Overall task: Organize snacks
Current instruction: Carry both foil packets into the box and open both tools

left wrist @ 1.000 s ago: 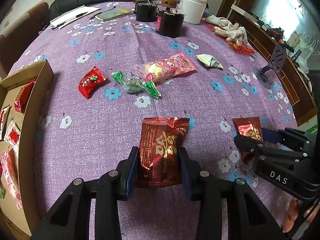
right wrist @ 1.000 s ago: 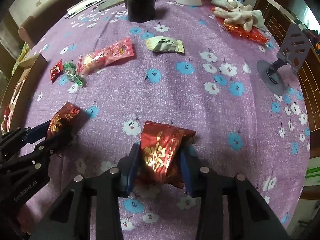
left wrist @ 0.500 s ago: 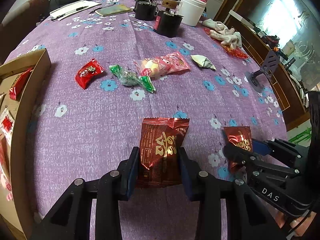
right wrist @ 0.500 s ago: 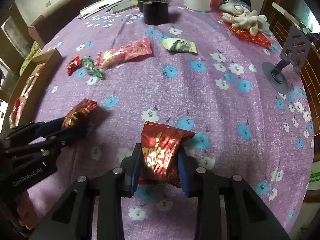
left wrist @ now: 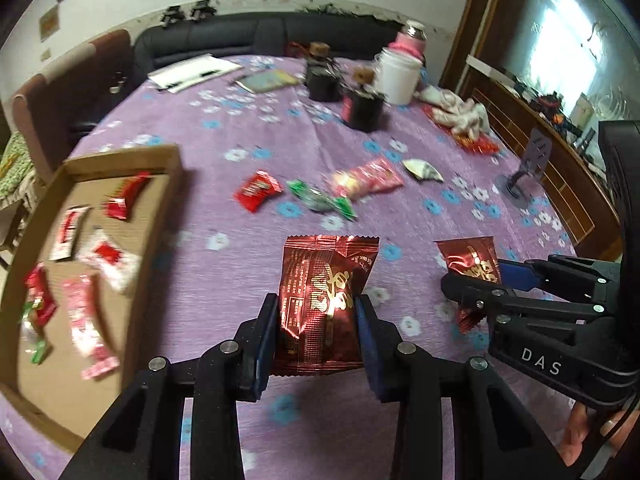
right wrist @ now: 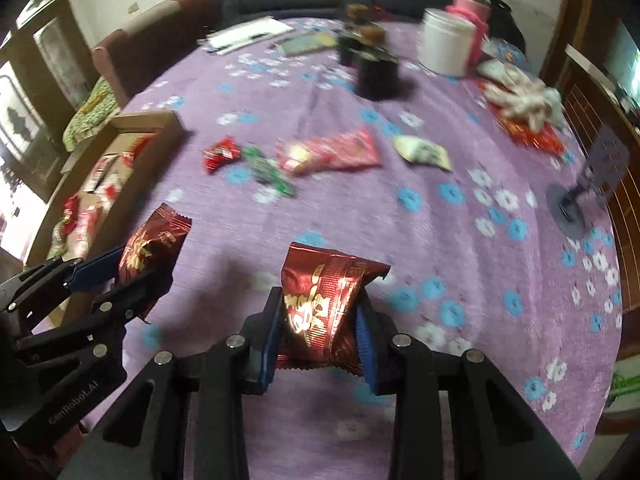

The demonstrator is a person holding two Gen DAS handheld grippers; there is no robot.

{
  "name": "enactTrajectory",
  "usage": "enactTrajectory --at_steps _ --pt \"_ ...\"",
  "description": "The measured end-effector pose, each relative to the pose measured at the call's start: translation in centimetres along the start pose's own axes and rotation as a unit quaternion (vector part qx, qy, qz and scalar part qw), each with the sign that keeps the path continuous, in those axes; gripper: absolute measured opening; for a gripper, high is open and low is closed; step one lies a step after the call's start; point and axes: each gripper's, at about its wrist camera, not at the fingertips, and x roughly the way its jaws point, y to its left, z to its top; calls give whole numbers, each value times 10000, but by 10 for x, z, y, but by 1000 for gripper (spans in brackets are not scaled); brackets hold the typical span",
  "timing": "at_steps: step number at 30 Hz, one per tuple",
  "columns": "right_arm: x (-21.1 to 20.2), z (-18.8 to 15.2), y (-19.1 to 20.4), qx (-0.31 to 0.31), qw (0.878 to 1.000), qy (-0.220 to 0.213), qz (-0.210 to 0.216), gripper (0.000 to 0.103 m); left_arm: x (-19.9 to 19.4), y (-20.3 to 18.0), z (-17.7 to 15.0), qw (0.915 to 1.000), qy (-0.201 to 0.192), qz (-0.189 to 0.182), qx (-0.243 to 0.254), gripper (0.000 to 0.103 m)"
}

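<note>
Purple cloth printed with blue and white flowers [left wrist: 224, 288] covers the round table beneath both my grippers. My left gripper [left wrist: 316, 330] pinches a dark red foil snack packet with gold lettering [left wrist: 324, 300] between its blue pads, and the packet stands upright, clear of the cloth. My right gripper [right wrist: 318, 330] is clamped on a second dark red foil packet [right wrist: 326, 304], which is creased and tilted between the pads. Each gripper appears in the other's view, at the side.

An open brown cardboard box [left wrist: 160, 208] lies to the left of the held packets, with several red, white and pink wrapped snacks lying flat inside. Loose on the cloth beyond the grippers lie a small red wrapper [left wrist: 258, 190], a green twisted candy [left wrist: 320, 200], a long pink packet [left wrist: 368, 178] and a pale folded sachet [left wrist: 422, 170], side by side in a rough row. Dark canisters [left wrist: 362, 106] and a white tub [left wrist: 398, 76] stand at the far edge.
</note>
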Motion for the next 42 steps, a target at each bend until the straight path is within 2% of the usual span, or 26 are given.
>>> enactTrajectory --at_steps 5,10,18,22,27,31,36,42 --pt "-4 17 46 -358 9990 -114 225 32 -23 34 -1 9993 -178 195 -254 40" --pt "-2 35 107 -827 9949 -179 546 32 -44 78 -5 9968 -281 470 -583 40" --pt "20 50 197 -1310 9844 -26 1170 33 -60 170 -23 9871 -72 999 -1248 40" --pt "31 49 229 -1491 9793 98 1366 33 -61 200 -34 9820 22 1114 -1525 40" --pt "47 41 247 -1542 9768 317 1452 33 -54 218 -43 9781 150 1128 -1742 40" --pt "55 35 249 -1546 9765 428 1439 33 -50 221 -47 9774 195 1209 -1725 40" --pt "60 33 249 -1571 9765 469 1396 34 -47 217 -46 9755 147 1498 -1607 41" --pt "62 34 251 -1635 9784 380 1210 34 -46 219 -47 9739 149 1594 -1612 42"
